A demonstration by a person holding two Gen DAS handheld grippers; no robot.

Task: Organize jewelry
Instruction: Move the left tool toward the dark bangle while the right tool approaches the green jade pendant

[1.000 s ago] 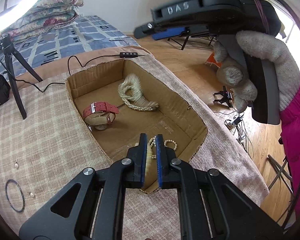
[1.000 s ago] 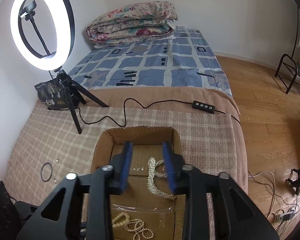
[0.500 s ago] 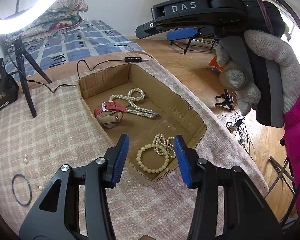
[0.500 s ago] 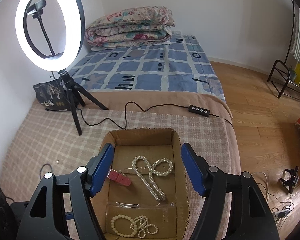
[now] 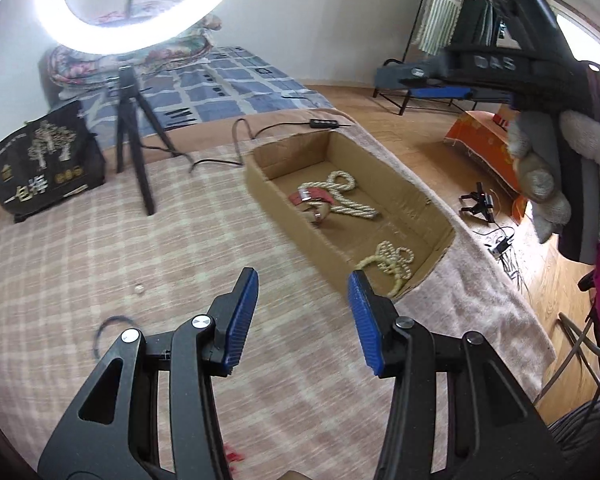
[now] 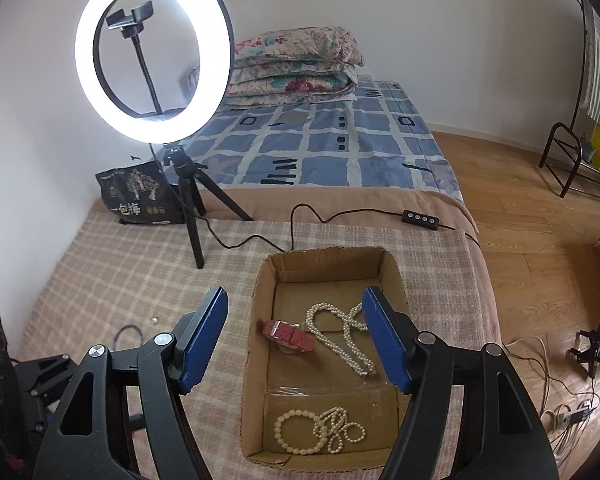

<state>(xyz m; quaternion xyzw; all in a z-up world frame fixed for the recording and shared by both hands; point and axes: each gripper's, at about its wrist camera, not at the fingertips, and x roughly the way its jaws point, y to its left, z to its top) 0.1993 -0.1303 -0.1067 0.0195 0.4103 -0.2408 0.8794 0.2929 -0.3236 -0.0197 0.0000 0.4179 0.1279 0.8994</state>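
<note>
Left wrist view.
- Left gripper (image 5: 303,316): my tongs stand wide, nothing between the blue pads, hovering over the checked blanket (image 5: 100,248) short of the box.
- Cardboard box (image 5: 274,196): my landmark, lying ahead and to the right. Inside it, at the far end, a red watch (image 5: 311,197) lies touching a long pearl necklace (image 5: 350,196); at the near end sits a heap of pearl bracelets (image 5: 392,260).
- Outside the box, on the blanket to its left: a small pale item, perhaps a ring or earring (image 5: 139,289), too small to name, and nearer me a thin dark bangle (image 5: 106,332), partly hidden by my gripper frame.
- Right gripper (image 5: 432,80): seen from the side, high above the box's right wall, in a gloved hand (image 5: 556,172); this view does not show me its opening.

Right wrist view.
- Right gripper (image 6: 296,344): tongs wide and empty, poised above the box, pads framing the watch and necklace.
- Box contents confirmed: watch and necklace in the far part, bracelets in the near part.
- Left of the box: bangle (image 6: 129,334) and the pale speck (image 6: 155,320), both on the blanket, well apart from the box wall.

Step in hand, as I judge it: the larger pieces are boxed; the loose pieces left of the box remain. Next move calls for lowering the left tongs squarely over the bangle or speck, closing gently on a thin, flat target.
</note>
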